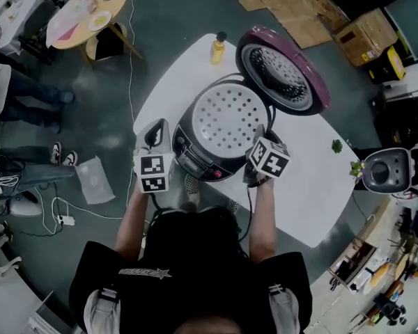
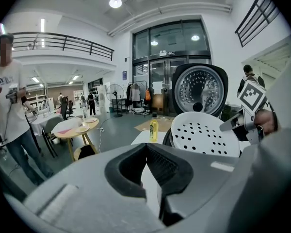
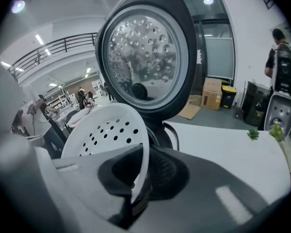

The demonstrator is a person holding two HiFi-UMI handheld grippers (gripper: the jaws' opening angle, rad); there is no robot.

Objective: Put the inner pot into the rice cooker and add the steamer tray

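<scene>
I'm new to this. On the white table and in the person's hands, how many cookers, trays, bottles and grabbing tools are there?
Rice cooker: 1
Steamer tray: 1
Yellow bottle: 1
Hand-held gripper: 2, the left hand-held gripper and the right hand-held gripper
Total: 5

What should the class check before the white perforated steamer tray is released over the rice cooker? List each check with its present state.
1. Purple-edged round lid open: ok.
2. Right tool shut on the rim of the white perforated steamer tray: ok.
3. Tray over the opening of the dark rice cooker: ok.
4. Inner pot in place beneath tray: cannot tell.
5. Left tool shut, empty, beside cooker: ok.
</scene>
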